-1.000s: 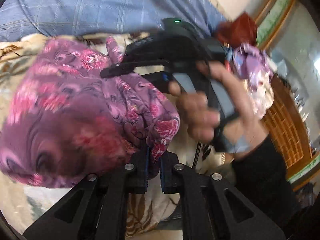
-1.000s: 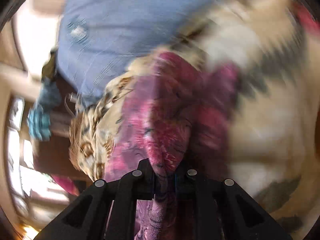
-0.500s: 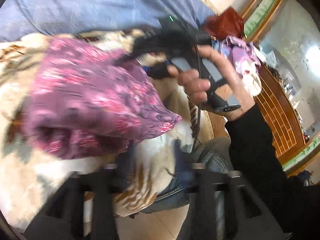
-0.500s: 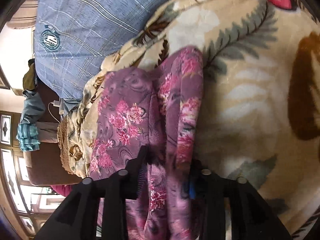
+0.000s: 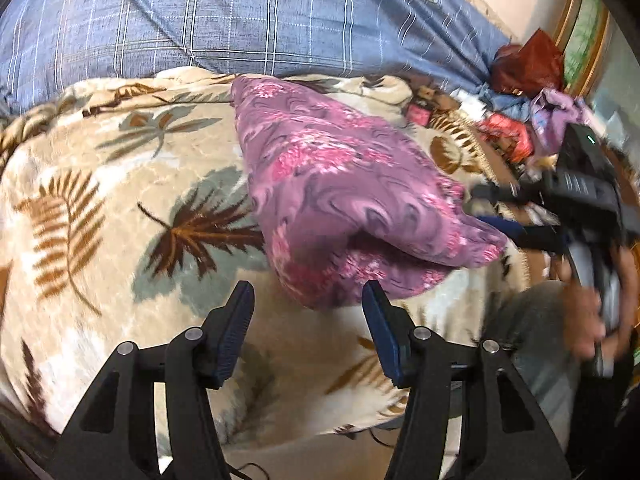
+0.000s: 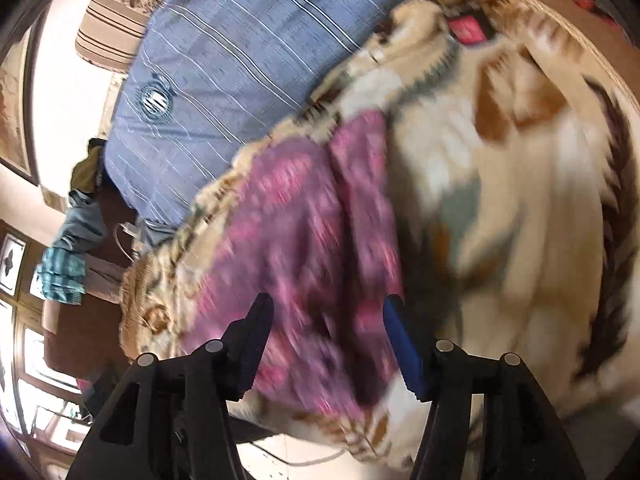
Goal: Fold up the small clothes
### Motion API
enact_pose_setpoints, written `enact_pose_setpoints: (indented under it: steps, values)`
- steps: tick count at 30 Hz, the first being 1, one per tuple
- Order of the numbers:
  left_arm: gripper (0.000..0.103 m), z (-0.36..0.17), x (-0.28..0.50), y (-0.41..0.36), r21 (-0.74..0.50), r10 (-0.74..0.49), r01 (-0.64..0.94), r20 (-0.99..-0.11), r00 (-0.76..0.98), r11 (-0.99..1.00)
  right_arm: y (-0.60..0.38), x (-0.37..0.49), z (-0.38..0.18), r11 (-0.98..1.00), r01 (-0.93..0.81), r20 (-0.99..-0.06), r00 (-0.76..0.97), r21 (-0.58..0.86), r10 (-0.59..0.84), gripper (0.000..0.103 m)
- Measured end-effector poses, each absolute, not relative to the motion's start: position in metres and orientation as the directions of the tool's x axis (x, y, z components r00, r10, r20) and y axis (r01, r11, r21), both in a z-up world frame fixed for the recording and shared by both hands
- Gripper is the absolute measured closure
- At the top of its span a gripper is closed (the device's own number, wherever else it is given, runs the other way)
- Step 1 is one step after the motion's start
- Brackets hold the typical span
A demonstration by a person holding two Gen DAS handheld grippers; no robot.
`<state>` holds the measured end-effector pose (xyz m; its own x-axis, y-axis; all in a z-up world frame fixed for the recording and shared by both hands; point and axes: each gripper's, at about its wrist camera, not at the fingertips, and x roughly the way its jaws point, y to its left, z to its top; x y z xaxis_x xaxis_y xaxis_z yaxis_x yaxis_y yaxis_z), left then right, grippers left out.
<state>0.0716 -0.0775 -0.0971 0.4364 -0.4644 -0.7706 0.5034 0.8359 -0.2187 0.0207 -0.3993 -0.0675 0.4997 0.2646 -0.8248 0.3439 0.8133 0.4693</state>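
Note:
A folded purple garment with pink flowers lies on a beige leaf-print blanket. My left gripper is open and empty, just short of the garment's near edge. In the right wrist view the garment is blurred; my right gripper is open, its jaws apart on either side of the garment's near end, holding nothing. The right gripper also shows in the left wrist view, at the garment's right tip, held by a hand.
A blue plaid pillow lies behind the blanket. A pile of loose clothes sits at the far right by a wooden frame. Blue and teal clothes hang at the left of the bed. The blanket's front edge drops off below the grippers.
Both grippers were shut on the purple garment a second ago. Both have let go and opened, and pulled back. The garment now rests folded on the blanket.

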Motion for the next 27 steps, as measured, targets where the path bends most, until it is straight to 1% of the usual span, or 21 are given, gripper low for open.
enact_pose_setpoints:
  steps: [2,3,4,5,7,9,10,11,12,13,14,15,17,19,20,21,23,24,25,26,27]
  values:
    - [0.048,-0.094,0.075,-0.086,-0.182,-0.453,0.528,-0.772,0.446,0.83,-0.399,0.015,-0.078,0.827,0.407,-0.869,0.46,0.387,0.181,0.043]
    - [0.048,-0.094,0.078,-0.091,-0.141,-0.426,0.532,-0.777,0.463,0.835,-0.4,0.016,-0.079,0.833,0.413,-0.879,0.448,0.368,0.166,0.043]
    - [0.048,-0.093,0.083,-0.097,-0.102,-0.394,0.525,-0.782,0.483,0.845,-0.4,0.018,-0.08,0.834,0.408,-0.878,0.448,0.372,0.172,0.043]
    - [0.048,-0.092,0.087,-0.101,-0.076,-0.374,0.52,-0.783,0.497,0.851,-0.399,0.019,-0.082,0.826,0.39,-0.866,0.452,0.406,0.212,0.043]
    - [0.048,-0.091,0.093,-0.101,-0.076,-0.365,0.504,-0.781,0.507,0.861,-0.394,0.021,-0.086,0.822,0.364,-0.859,0.44,0.437,0.262,0.043]
    - [0.048,-0.092,0.101,-0.098,-0.108,-0.367,0.474,-0.784,0.5,0.874,-0.391,0.021,-0.091,0.84,0.371,-0.881,0.412,0.396,0.233,0.045]
    - [0.048,-0.095,0.104,-0.096,-0.132,-0.375,0.463,-0.79,0.484,0.876,-0.389,0.022,-0.094,0.847,0.377,-0.892,0.395,0.374,0.219,0.051]
    - [0.049,-0.097,0.107,-0.094,-0.155,-0.384,0.453,-0.793,0.472,0.878,-0.389,0.022,-0.096,0.848,0.383,-0.897,0.387,0.367,0.213,0.062]
    - [0.052,-0.097,0.106,-0.092,-0.16,-0.388,0.45,-0.789,0.477,0.879,-0.39,0.022,-0.098,0.848,0.391,-0.902,0.379,0.358,0.206,0.068]
    - [0.055,-0.098,0.104,-0.091,-0.161,-0.393,0.454,-0.783,0.482,0.877,-0.391,0.021,-0.099,0.854,0.4,-0.911,0.371,0.332,0.18,0.083]
    - [0.065,-0.099,0.102,-0.091,-0.163,-0.4,0.461,-0.78,0.481,0.872,-0.39,0.021,-0.099,0.864,0.402,-0.919,0.363,0.301,0.151,0.089]
    - [0.073,-0.1,0.1,-0.09,-0.176,-0.414,0.467,-0.776,0.476,0.867,-0.388,0.02,-0.098,0.877,0.394,-0.927,0.352,0.275,0.132,0.09]
    - [0.075,-0.101,0.097,-0.087,-0.192,-0.429,0.465,-0.764,0.482,0.865,-0.378,0.023,-0.095,0.91,0.364,-0.939,0.337,0.199,0.07,0.094]
    - [0.08,-0.1,0.093,-0.083,-0.19,-0.434,0.465,-0.748,0.502,0.865,-0.373,0.025,-0.093,0.922,0.355,-0.94,0.341,0.156,0.027,0.095]
    - [0.084,-0.103,0.092,-0.083,-0.146,-0.401,0.461,-0.752,0.523,0.875,-0.374,0.025,-0.092,0.923,0.355,-0.938,0.346,0.15,0.019,0.096]
    - [0.086,-0.108,0.094,-0.083,-0.128,-0.383,0.458,-0.761,0.523,0.88,-0.375,0.026,-0.094,0.922,0.358,-0.94,0.341,0.15,0.02,0.096]
    - [0.087,-0.126,0.102,-0.079,-0.12,-0.341,0.42,-0.795,0.502,0.899,-0.379,0.029,-0.102,0.92,0.37,-0.951,0.31,0.125,0.004,0.099]
    - [0.086,-0.138,0.108,-0.073,-0.141,-0.335,0.393,-0.808,0.485,0.909,-0.38,0.033,-0.109,0.92,0.383,-0.959,0.28,0.08,-0.033,0.099]
    - [0.086,-0.143,0.112,-0.065,-0.198,-0.365,0.369,-0.806,0.467,0.908,-0.38,0.036,-0.114,0.921,0.385,-0.965,0.259,0.064,-0.04,0.099]
    - [0.087,-0.14,0.112,-0.059,-0.255,-0.4,0.35,-0.797,0.452,0.902,-0.378,0.037,-0.114,0.925,0.376,-0.965,0.259,0.054,-0.049,0.099]
    - [0.087,-0.133,0.107,-0.06,-0.267,-0.42,0.365,-0.788,0.449,0.892,-0.377,0.036,-0.112,0.927,0.371,-0.962,0.269,0.053,-0.053,0.099]
